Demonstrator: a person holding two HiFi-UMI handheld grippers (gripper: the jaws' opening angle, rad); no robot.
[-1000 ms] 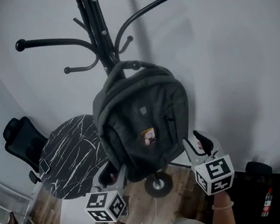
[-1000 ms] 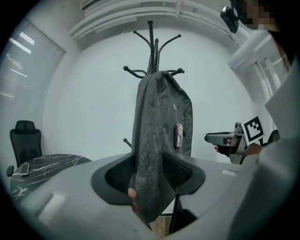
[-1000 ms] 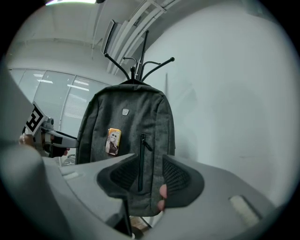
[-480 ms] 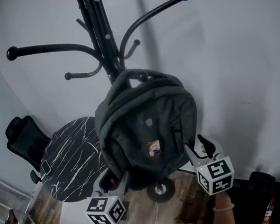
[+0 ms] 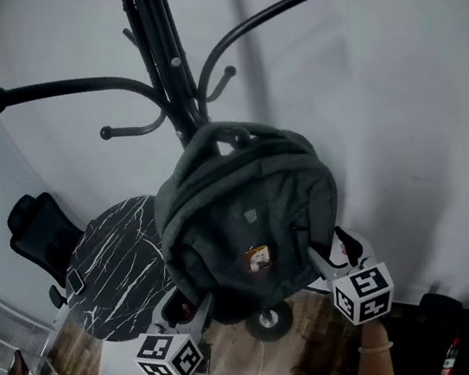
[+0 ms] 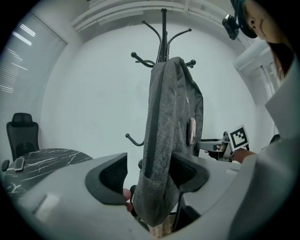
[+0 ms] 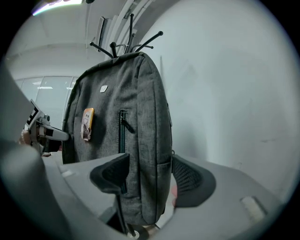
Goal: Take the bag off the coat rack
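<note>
A dark grey backpack (image 5: pixel 249 224) hangs by its top loop on the black coat rack (image 5: pixel 165 61). My left gripper (image 5: pixel 184 296) is at its lower left corner and my right gripper (image 5: pixel 331 246) at its lower right corner. In the left gripper view the bag's edge (image 6: pixel 161 140) stands between the opening jaws (image 6: pixel 150 171), with a gap at the left pad. In the right gripper view the bag's side (image 7: pixel 136 122) sits between the jaws (image 7: pixel 150 171), which are also opening; neither pad presses it.
A round black marble table (image 5: pixel 115 261) and a black office chair (image 5: pixel 36 234) stand left of the rack. The rack's round base (image 5: pixel 268 319) is on the wooden floor under the bag. A white wall is behind.
Both grippers' jaws have spread wider around the bag's lower corners. The bag has settled slightly lower and to the right on its hook.
</note>
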